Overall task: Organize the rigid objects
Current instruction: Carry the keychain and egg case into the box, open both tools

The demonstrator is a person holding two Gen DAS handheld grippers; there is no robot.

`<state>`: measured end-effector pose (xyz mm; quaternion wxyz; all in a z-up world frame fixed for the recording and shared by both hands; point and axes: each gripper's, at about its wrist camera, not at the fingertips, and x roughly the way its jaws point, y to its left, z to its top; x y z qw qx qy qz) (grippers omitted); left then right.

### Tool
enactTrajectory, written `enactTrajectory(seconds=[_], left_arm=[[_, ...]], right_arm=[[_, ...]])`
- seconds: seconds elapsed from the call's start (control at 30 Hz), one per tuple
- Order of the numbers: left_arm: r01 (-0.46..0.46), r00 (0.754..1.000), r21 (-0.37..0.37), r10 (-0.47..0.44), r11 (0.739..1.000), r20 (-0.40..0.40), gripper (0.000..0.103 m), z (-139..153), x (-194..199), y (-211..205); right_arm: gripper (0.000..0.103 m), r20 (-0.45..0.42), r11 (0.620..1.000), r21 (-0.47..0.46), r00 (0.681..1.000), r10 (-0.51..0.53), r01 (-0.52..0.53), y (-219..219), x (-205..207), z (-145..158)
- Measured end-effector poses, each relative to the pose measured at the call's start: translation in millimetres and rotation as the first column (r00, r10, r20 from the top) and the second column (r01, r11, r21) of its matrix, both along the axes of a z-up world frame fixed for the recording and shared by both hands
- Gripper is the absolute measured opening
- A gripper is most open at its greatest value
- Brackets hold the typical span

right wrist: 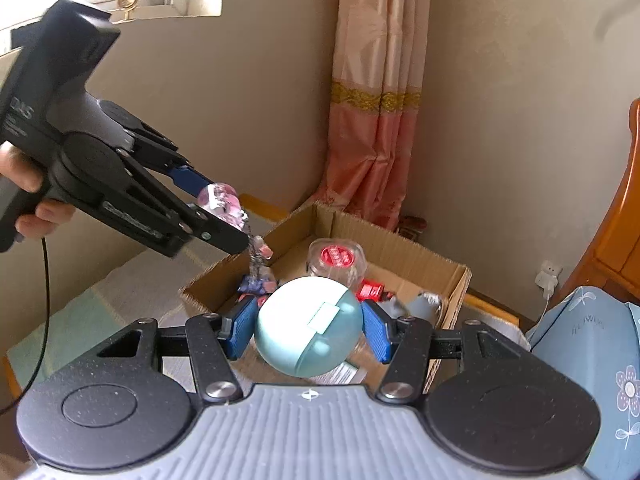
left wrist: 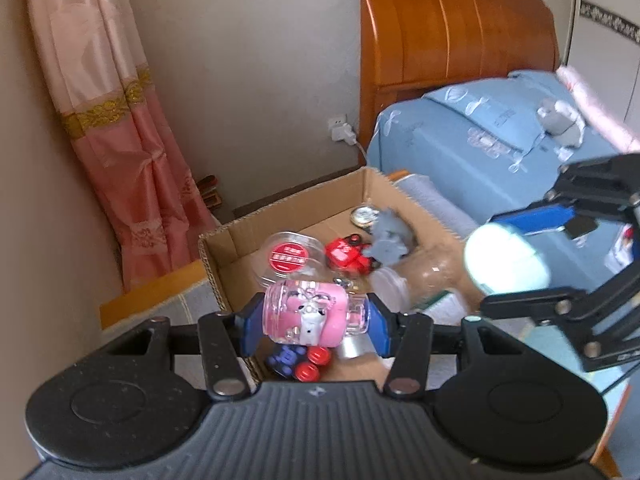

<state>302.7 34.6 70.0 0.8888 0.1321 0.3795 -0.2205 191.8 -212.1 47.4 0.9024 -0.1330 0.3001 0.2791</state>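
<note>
- Filling the cardboard box (left wrist: 224, 252) is well underway: a clear jar (left wrist: 290, 258), red toy car (left wrist: 348, 256) and grey figure (left wrist: 388, 240) already lie inside.
- The left gripper (left wrist: 312, 320) clamps a pink keychain toy (left wrist: 306, 314) above the box's near edge.
- The right gripper (right wrist: 308, 330) grips a pale green ball (right wrist: 306, 326) over the box; both await dropping in.

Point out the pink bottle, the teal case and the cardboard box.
pink bottle (left wrist: 306, 314): left wrist view, on its pink body.
teal case (right wrist: 308, 330): right wrist view, on its rounded front.
cardboard box (left wrist: 296, 208): left wrist view, on its far wall.
</note>
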Motion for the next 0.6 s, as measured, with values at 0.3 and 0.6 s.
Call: enactTrajectory(seconds=[0.3, 0.6], left_arm=[[-0.063, 0.998, 0.064, 0.065, 0.996, -0.024, 0.051, -33, 54, -1], [-0.114, 0.993, 0.014, 0.113, 0.993, 0.021, 0.081, -37, 65, 8]], right_arm=[[0.062, -0.013, 1.0, -0.028, 1.0, -0.013, 0.013, 6, 32, -1], [0.062, -0.037, 0.999, -0.034, 0.998, -0.04, 0.039, 7, 59, -9]])
